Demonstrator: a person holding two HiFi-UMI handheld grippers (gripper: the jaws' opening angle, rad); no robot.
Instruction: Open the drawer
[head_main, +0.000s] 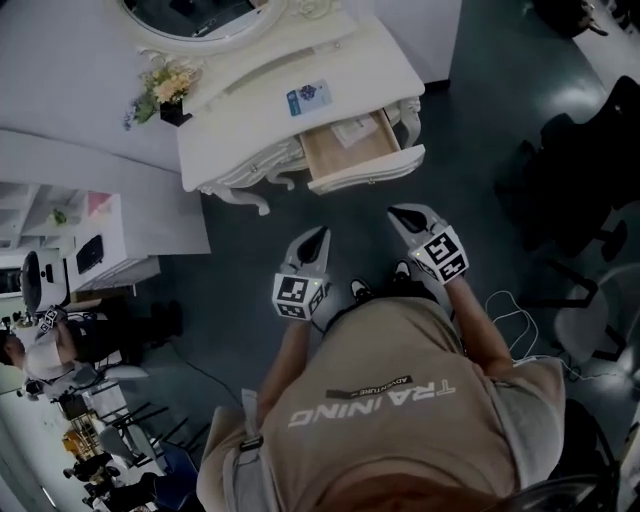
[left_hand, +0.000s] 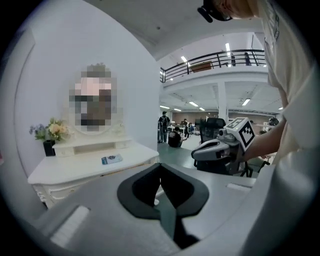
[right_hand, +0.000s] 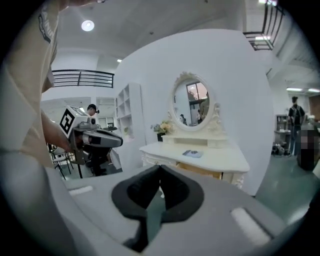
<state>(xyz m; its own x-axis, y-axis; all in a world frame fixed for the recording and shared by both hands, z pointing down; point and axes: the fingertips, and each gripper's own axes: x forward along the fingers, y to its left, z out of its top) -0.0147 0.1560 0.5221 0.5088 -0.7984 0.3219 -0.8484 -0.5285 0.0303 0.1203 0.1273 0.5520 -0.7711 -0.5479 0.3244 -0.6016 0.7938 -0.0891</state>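
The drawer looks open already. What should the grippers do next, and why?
Probably just lower both and rest. The drawer already stands pulled out of the white dressing table, and the left gripper and right gripper are both shut, empty and clear of it.

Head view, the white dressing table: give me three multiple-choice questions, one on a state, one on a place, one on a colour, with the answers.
1. The pale wooden drawer is: A shut; B lifted out; C pulled open.
2. The small blue booklet lies: A in that drawer; B on the white dressing table's top; C on the floor.
3. The flowers' small vase is: A black; B red; C white.
C: its inside shows. B: it rests on the top. A: dark against white.
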